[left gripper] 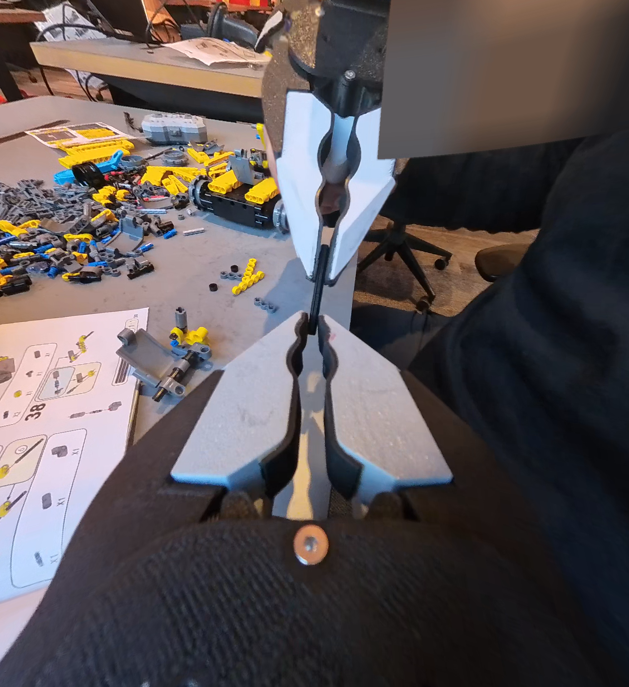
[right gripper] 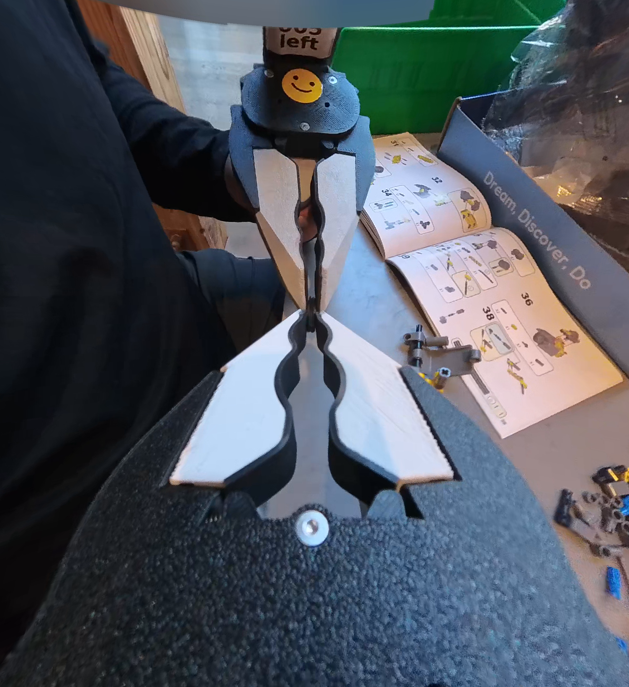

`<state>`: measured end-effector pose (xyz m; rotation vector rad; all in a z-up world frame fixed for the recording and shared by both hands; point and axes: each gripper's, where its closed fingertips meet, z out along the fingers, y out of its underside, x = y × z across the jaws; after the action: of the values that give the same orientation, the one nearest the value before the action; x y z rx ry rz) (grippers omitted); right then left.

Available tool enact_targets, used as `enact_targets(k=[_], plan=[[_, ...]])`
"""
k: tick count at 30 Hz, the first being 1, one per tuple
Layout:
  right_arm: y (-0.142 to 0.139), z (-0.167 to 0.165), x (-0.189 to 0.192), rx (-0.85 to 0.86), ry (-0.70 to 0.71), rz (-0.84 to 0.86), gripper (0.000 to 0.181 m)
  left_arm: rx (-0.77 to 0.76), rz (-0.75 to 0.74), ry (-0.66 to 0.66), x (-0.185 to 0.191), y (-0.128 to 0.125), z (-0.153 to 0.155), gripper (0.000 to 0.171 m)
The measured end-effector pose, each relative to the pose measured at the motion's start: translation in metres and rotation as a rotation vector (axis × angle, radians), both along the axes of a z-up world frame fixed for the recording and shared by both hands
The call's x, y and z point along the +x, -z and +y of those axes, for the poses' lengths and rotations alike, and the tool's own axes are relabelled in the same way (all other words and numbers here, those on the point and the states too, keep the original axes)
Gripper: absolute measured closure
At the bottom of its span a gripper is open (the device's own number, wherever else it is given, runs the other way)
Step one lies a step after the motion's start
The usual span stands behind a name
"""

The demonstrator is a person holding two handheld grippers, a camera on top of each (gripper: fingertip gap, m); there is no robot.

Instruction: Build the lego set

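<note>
L gripper [left gripper: 312, 322] & R gripper [right gripper: 310, 319] both pinch black rod [left gripper: 317, 288]

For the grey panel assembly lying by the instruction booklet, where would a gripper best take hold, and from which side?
Judging from its pose, grip the grey panel assembly across the flat panel's two long edges, coming down from above. It lies flat on the table with those edges free, while the black axle end is crowded with connectors. Both the left gripper and right gripper are shut on a thin black rod.

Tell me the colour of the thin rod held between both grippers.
The rod is black; the left wrist view shows it best.
</note>
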<state>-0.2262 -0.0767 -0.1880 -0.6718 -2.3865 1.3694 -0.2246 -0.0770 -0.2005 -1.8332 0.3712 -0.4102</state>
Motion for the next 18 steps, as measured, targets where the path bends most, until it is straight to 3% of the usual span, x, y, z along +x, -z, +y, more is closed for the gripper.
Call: enact_targets(k=[8,14,18], plan=[[0.008,0.011,0.007,-0.061,0.089,-0.029,0.177,-0.03,0.008,0.021,0.005,0.005,0.007,0.168],[0.013,0.049,0.017,-0.079,0.203,-0.076,0.169,-0.06,0.024,0.001,0.003,0.01,0.008,0.168],[0.023,0.056,0.027,-0.12,0.242,-0.096,0.162,-0.103,0.011,0.014,0.004,0.015,0.01,0.168]])
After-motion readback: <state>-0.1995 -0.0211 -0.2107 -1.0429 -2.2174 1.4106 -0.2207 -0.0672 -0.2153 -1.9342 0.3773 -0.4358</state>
